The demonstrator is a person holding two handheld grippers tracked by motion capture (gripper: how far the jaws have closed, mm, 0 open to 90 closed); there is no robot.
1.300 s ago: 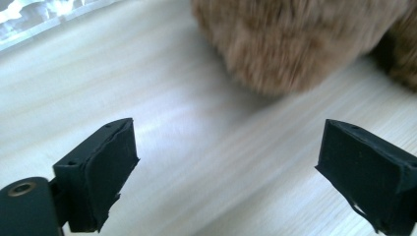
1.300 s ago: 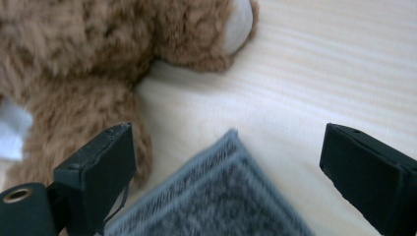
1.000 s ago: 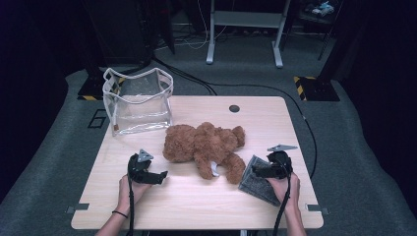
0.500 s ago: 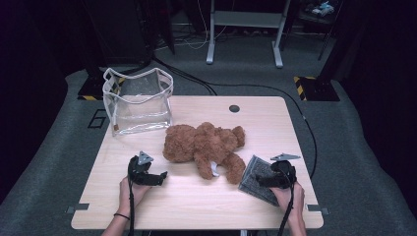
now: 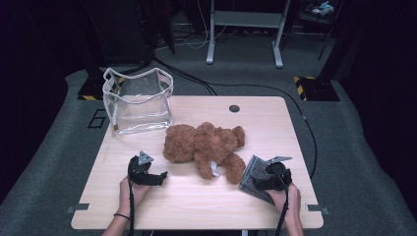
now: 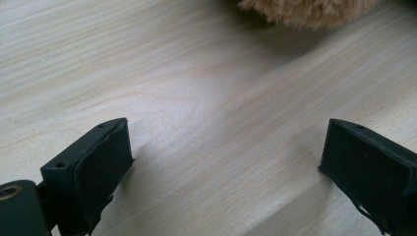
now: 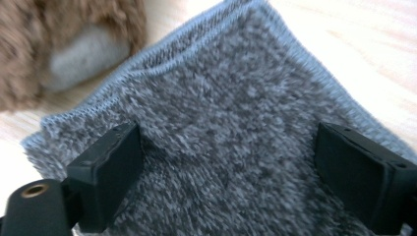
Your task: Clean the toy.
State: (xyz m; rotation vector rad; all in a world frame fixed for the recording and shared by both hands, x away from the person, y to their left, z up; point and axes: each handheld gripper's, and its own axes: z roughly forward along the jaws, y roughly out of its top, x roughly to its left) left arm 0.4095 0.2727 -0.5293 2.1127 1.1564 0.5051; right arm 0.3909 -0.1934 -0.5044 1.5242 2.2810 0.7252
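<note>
A brown teddy bear [image 5: 204, 145] lies on its side mid-table; its fur edge [image 6: 305, 10] shows at the top of the left gripper view. My left gripper [image 5: 160, 178] rests on the wood to the bear's left, open [image 6: 226, 142], with bare tabletop between the jaws. A grey knitted cloth [image 5: 251, 172] lies by the bear's foot at the right. My right gripper [image 5: 263, 181] sits over it, open [image 7: 226, 147]. Its jaws have just been closing, with the cloth [image 7: 221, 98] spread between and under them. The bear's pale foot pad [image 7: 78, 56] is just beyond.
A clear plastic bag [image 5: 137, 101] with white trim stands open at the table's back left corner. A small dark round cap [image 5: 234, 108] is set in the wooden table [image 5: 196, 206] near its far edge. Cables and stand legs lie on the floor behind.
My right gripper has slid a little toward the near table edge over the grey cloth. The left gripper, bear and bag have stayed put.
</note>
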